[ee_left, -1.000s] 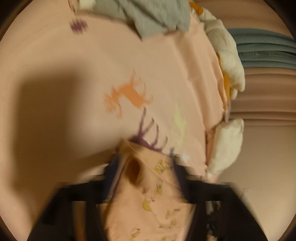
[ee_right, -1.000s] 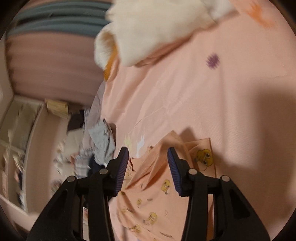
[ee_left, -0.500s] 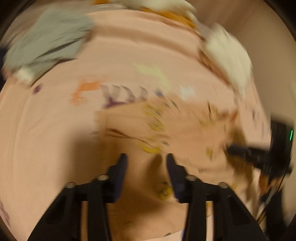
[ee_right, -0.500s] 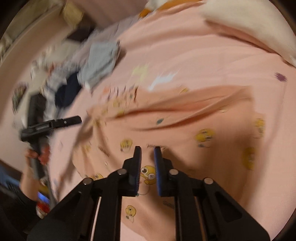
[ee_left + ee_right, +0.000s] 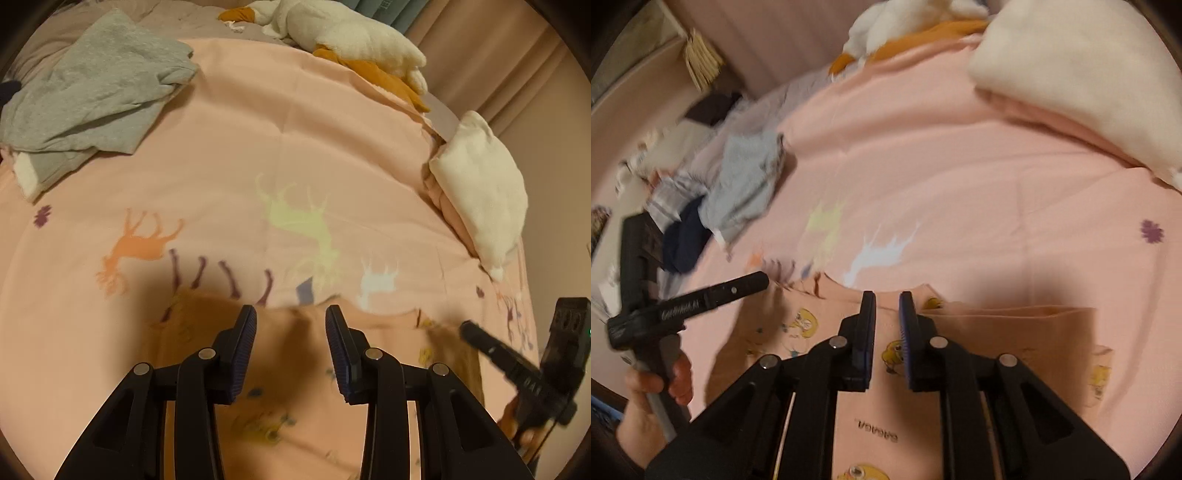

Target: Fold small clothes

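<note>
Pyjamas (image 5: 798,332) with yellow cartoon prints lay spread flat on the bed (image 5: 295,122) for folding, near the grey clothes (image 5: 96,92), while left tongs (image 5: 291,325) and right tongs (image 5: 887,310) hovered apart, gripping nothing.

garment (image 5: 886,424): peach, yellow cartoon print | state: spread flat | place: pink bedspread (image 5: 942,177)
</note>
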`<state>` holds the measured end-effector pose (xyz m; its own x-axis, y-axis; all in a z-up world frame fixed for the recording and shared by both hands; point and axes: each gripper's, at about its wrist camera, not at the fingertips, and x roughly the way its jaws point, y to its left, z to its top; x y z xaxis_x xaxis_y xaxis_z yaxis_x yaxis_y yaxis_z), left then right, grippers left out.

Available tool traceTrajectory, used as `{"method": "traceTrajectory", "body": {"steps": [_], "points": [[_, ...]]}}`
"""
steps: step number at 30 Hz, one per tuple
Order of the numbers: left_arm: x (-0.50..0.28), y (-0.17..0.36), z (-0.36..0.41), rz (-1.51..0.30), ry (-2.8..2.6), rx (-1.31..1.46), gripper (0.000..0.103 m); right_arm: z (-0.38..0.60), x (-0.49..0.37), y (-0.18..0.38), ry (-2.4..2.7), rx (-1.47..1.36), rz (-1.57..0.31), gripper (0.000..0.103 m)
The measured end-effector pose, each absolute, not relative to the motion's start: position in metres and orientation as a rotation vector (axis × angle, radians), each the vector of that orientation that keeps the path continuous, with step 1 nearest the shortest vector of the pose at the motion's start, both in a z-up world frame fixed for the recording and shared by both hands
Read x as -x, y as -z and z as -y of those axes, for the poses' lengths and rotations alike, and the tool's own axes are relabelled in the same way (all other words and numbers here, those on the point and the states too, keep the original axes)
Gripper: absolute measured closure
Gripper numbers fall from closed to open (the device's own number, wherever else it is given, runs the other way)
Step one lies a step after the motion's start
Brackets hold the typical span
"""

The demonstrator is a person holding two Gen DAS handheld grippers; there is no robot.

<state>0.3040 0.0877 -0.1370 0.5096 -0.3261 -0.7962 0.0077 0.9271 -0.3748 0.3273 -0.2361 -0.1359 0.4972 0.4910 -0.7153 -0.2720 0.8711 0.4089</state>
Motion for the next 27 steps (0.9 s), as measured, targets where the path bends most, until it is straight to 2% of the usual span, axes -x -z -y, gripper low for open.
{"method": "traceTrajectory", "body": {"steps": [1,3,10,17,19,21,22,23,27], "points": [[-0.297,0.139,-0.091,-1.027,0.204,0.328,0.066,0.241,-0.324,0.134,-0.462,-0.248,-0.946,0.084],[-0.282,0.141,-0.098,-1.039,0.195,0.294,0.066,0.256,-0.319,0.134,-0.442,-0.236,-0.964,0.061],[-0.234,0.153,-0.139,-1.070,0.143,0.309,0.066,0.294,-0.315,0.136,-0.304,-0.215,-0.956,0.059],[-0.213,0.160,-0.146,-1.068,0.164,0.373,0.066,0.301,-0.324,0.150,-0.241,-0.153,-0.990,0.059],[-0.211,0.162,-0.142,-1.073,0.179,0.378,0.066,0.300,-0.327,0.154,-0.253,-0.142,-1.004,0.064],[-0.209,0.163,-0.140,-1.079,0.187,0.374,0.066,0.297,-0.329,0.157,-0.268,-0.136,-1.013,0.085],[-0.208,0.164,-0.138,-1.079,0.190,0.370,0.066,0.295,-0.330,0.159,-0.264,-0.125,-1.019,0.086],[-0.208,0.164,-0.136,-1.080,0.194,0.368,0.066,0.294,-0.331,0.160,-0.264,-0.122,-1.019,0.093],[-0.205,0.166,-0.131,-1.080,0.194,0.338,0.066,0.305,-0.323,0.151,-0.261,-0.163,-0.952,0.098]]}}
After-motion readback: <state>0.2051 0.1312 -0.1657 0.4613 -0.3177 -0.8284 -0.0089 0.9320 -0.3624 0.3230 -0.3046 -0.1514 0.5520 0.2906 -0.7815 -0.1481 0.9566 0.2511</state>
